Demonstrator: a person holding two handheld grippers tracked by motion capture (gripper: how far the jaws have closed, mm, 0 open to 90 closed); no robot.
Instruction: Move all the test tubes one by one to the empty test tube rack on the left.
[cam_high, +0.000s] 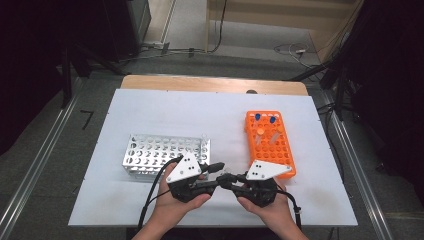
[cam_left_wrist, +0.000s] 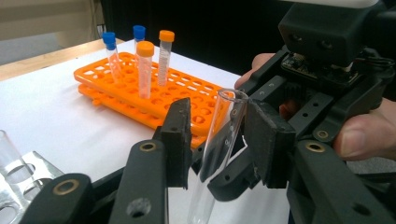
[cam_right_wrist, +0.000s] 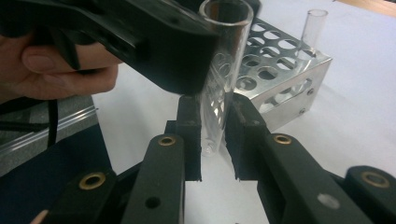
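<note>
A clear uncapped glass tube (cam_right_wrist: 224, 56) stands upright between the two grippers, which face each other near the table's front edge. My right gripper (cam_right_wrist: 215, 121) is shut on the tube's rounded lower end, both pads pressed against the glass. My left gripper (cam_left_wrist: 219, 130) straddles the tube (cam_left_wrist: 224, 116) near its open mouth. One pad lies against the glass and a narrow gap shows at the other. In the high view the left gripper (cam_high: 217, 170) and right gripper (cam_high: 231, 179) meet tip to tip, each held in a hand.
An orange rack (cam_high: 272, 145) at the right holds two blue-capped and two orange-capped tubes (cam_left_wrist: 144, 65). A metal rack (cam_high: 165, 152) sits at the left, just behind the left hand, with one clear tube (cam_right_wrist: 314, 28) standing in a corner hole. A white mat (cam_high: 150, 110) covers the table.
</note>
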